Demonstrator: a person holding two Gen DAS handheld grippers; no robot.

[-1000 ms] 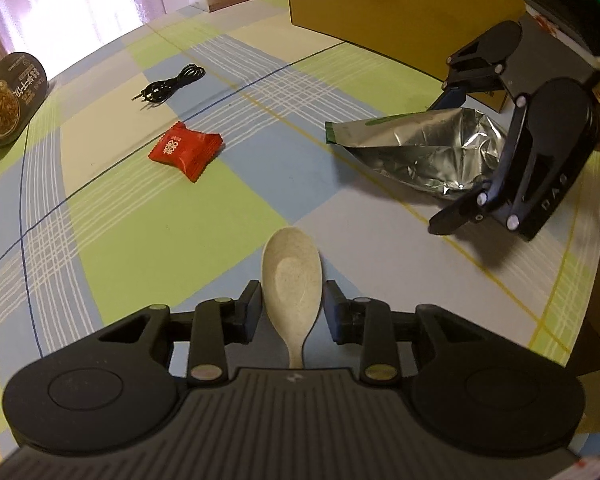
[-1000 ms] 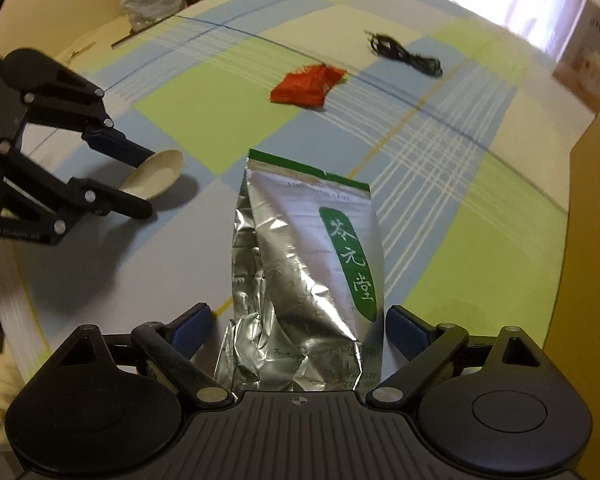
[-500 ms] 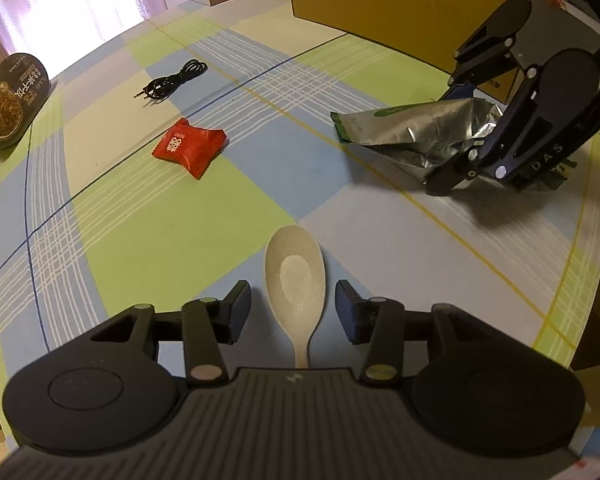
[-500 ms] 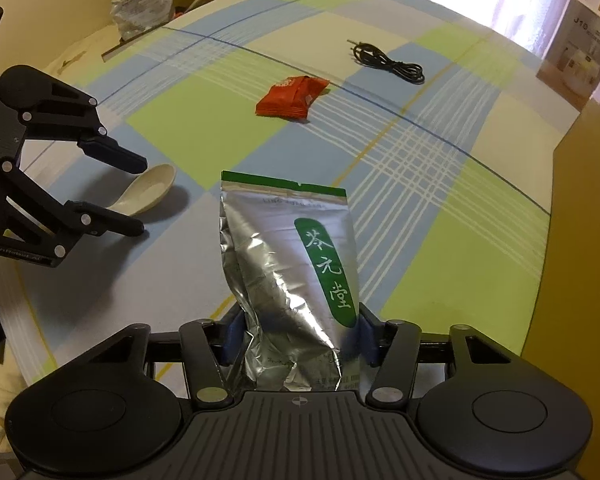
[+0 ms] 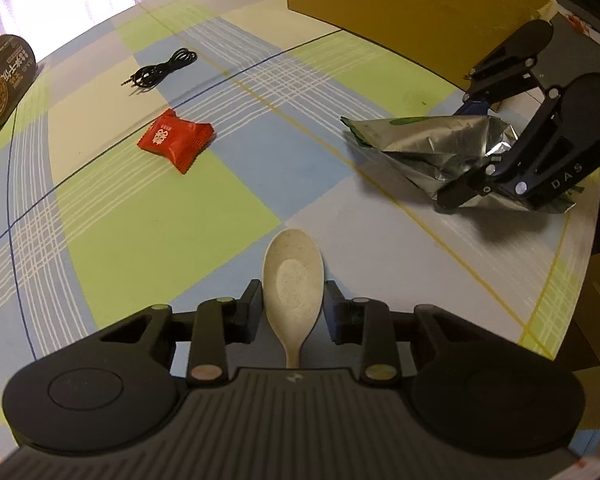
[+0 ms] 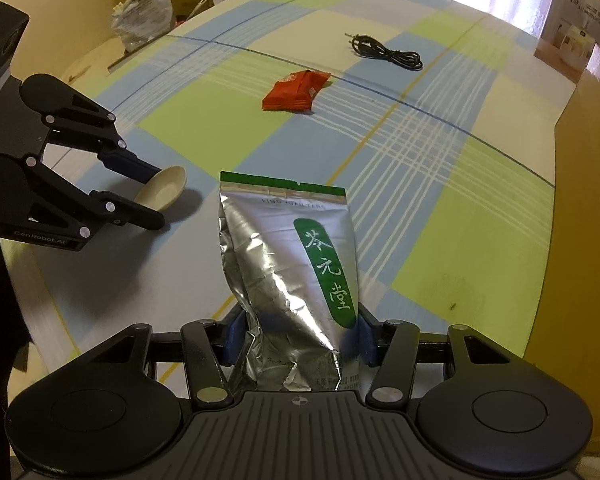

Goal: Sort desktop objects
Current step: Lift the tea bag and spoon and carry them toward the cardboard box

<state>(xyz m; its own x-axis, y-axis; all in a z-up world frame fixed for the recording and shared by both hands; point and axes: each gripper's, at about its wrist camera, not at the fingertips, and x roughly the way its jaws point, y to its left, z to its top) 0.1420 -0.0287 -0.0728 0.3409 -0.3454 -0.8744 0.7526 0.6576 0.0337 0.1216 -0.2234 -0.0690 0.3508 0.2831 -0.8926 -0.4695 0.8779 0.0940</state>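
Note:
A beige spoon (image 5: 293, 280) lies on the checked tablecloth, bowl pointing away. My left gripper (image 5: 293, 304) is shut on it, both fingers against the sides of the bowl. From the right wrist view the spoon (image 6: 162, 190) sticks out between the fingers of the left gripper (image 6: 158, 196). My right gripper (image 6: 300, 336) is shut on the bottom end of a silver foil tea pouch (image 6: 288, 264) with a green label. In the left wrist view the pouch (image 5: 420, 144) is crumpled in the right gripper (image 5: 458, 156) near the table's right edge.
A red snack packet (image 5: 176, 140) and a coiled black cable (image 5: 162, 70) lie further back. A round instant-food bowl (image 5: 2, 80) sits at the far left. A large cardboard box (image 5: 400, 12) stands behind the pouch. A white carton (image 6: 572, 28) stands beyond it.
My right gripper went from open around the pouch to shut on it. My left gripper's fingers spread away from the spoon half a second ago and have come back against it.

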